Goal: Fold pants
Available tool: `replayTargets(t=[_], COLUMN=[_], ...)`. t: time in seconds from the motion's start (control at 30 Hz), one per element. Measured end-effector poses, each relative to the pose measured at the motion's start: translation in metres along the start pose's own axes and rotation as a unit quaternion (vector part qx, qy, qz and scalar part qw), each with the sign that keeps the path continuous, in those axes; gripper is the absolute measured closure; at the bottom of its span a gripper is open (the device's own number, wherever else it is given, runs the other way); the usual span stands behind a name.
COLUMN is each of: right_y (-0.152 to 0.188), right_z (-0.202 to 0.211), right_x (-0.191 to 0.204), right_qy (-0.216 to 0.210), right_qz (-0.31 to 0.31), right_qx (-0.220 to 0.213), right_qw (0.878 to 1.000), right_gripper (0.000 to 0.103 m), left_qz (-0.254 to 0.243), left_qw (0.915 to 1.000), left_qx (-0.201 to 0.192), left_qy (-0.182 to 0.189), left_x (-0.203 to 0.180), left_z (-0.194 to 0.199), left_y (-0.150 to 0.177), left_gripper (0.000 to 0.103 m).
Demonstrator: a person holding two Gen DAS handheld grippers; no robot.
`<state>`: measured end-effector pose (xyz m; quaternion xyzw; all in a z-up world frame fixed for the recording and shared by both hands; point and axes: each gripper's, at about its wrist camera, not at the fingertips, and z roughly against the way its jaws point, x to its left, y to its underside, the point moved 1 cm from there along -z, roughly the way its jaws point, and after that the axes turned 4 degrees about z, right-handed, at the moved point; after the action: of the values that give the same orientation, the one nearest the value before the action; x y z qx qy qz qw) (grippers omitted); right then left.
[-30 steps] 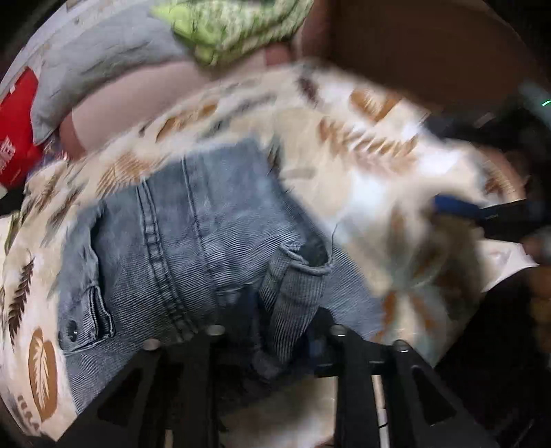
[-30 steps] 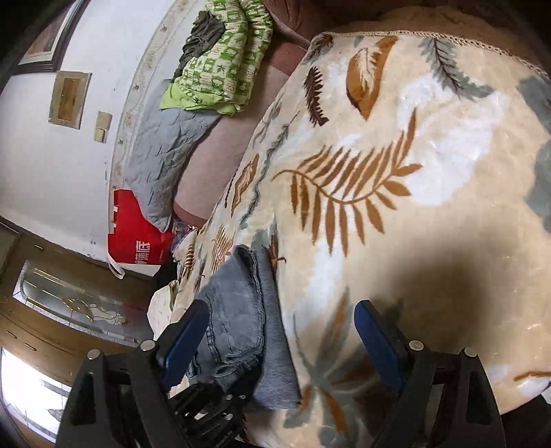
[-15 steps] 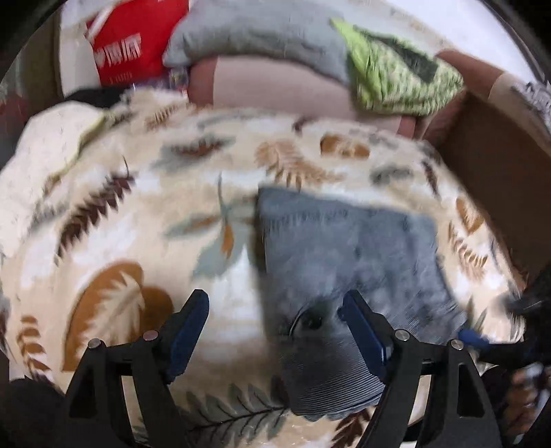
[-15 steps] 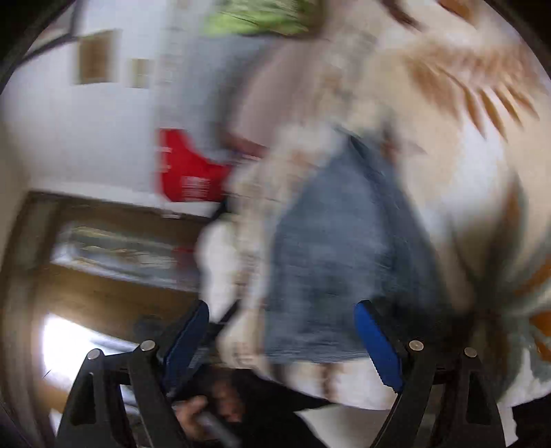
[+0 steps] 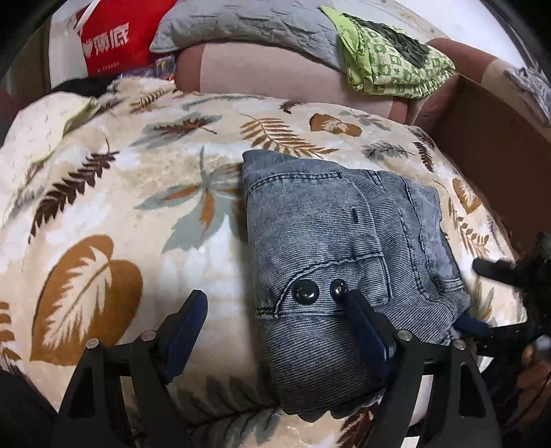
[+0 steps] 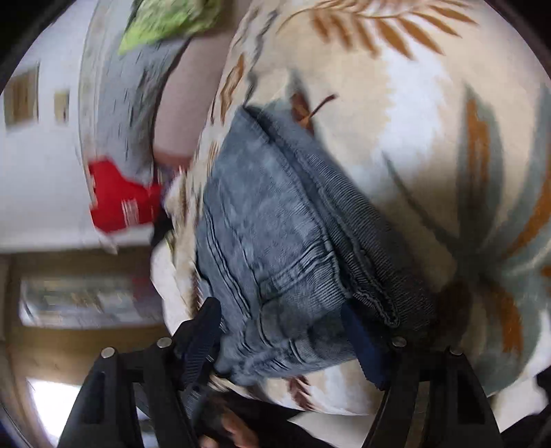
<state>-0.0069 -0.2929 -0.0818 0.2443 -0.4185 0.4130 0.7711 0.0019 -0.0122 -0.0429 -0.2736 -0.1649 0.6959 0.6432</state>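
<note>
Grey-blue jeans lie folded into a compact bundle on a cream leaf-print blanket. My left gripper is open over the bundle's near left corner. One finger is above the blanket, the other above the denim beside two dark buttons, and nothing is gripped. My right gripper has the near end of the jeans between its jaws, which are closing. In the left wrist view the right gripper sits at the bundle's right edge, one blue pad under the denim and the other finger clear of it.
Behind the blanket are a pink cushion, a grey quilted pillow, a green patterned cloth and a red bag. A brown cardboard box stands at the right. A person's hand shows below the right gripper.
The left gripper let go of the denim, opened, rolled and drew back left of the bundle. The right gripper swung from bare blanket onto the jeans' end, and its jaws have narrowed.
</note>
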Motion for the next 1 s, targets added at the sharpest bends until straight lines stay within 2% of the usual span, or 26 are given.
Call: replayTargets(t=[0.1,0.13,0.17,0.2,0.27,0.33,0.43,0.53,0.6,0.63,0.7,0.73,0.77,0.9,1.0], right_y=[-0.002,-0.004,-0.007,-0.009,-0.007,0.000,0.013,0.027,0.029,0.028,0.025,0.024,0.023,0.025,0.019], right_z=[0.000,-0.001,-0.003,-0.006,-0.009,0.000,0.025,0.033,0.014,0.004,0.002,0.004,0.007,0.031,0.059], right_x=[-0.003,-0.004,-0.003,-0.007,-0.016,0.003,0.039,0.044,0.021,0.011,-0.003,-0.002,0.003,0.019,0.049], right_qy=[0.003,0.008,0.021,0.036,0.029,0.053,0.068,0.094,0.124,0.122,0.087,0.085,0.093,0.128,0.136], right_qz=[-0.012,-0.011,-0.008,-0.011,-0.022,0.028,0.096,0.124,0.117,0.107,0.084,0.082,0.093,0.122,0.153], right_qx=[-0.005,-0.008,-0.011,-0.007,-0.004,-0.022,-0.055,-0.067,-0.055,-0.043,-0.046,-0.044,-0.039,-0.041,-0.079], right_qw=[1.000,1.000,1.000,0.999,0.999,0.998,0.992,0.986,0.984,0.986,0.992,0.992,0.991,0.983,0.976], right_gripper=[0.030,0.037,0.070,0.097,0.098,0.098,0.099,0.099,0.098,0.098,0.097,0.094,0.093,0.085,0.084], left_qz=[0.007,0.009,0.011,0.012,0.018,0.027,0.049,0.061,0.042,0.017,-0.061,-0.078,-0.069,-0.067,-0.063], left_qw=[1.0000,0.9999,0.9999,0.9999,0.9997,0.9995,0.9986,0.9973,0.9984,0.9995,0.9967,0.9943,0.9954,0.9960,0.9964], left_qx=[0.004,0.004,0.003,0.005,0.010,0.009,-0.008,-0.032,-0.037,-0.026,0.028,0.021,0.002,0.012,0.003], left_qy=[0.003,0.005,0.006,0.008,0.016,0.017,0.016,0.024,0.012,-0.004,-0.046,-0.070,-0.065,-0.057,-0.057], left_x=[0.002,0.003,0.004,0.005,0.009,0.012,0.019,0.018,0.005,-0.005,-0.026,-0.029,-0.027,-0.022,-0.020], left_z=[-0.003,-0.003,-0.003,-0.003,-0.001,0.004,0.019,0.035,0.035,0.028,-0.003,-0.011,-0.010,-0.011,-0.010], left_y=[0.001,0.002,0.002,0.002,0.001,-0.002,-0.009,-0.019,-0.021,-0.018,-0.003,0.006,0.008,0.005,0.008], left_gripper=[0.020,0.019,0.018,0.018,0.018,0.018,0.018,0.018,0.016,0.013,0.012,0.011,0.011,0.010,0.010])
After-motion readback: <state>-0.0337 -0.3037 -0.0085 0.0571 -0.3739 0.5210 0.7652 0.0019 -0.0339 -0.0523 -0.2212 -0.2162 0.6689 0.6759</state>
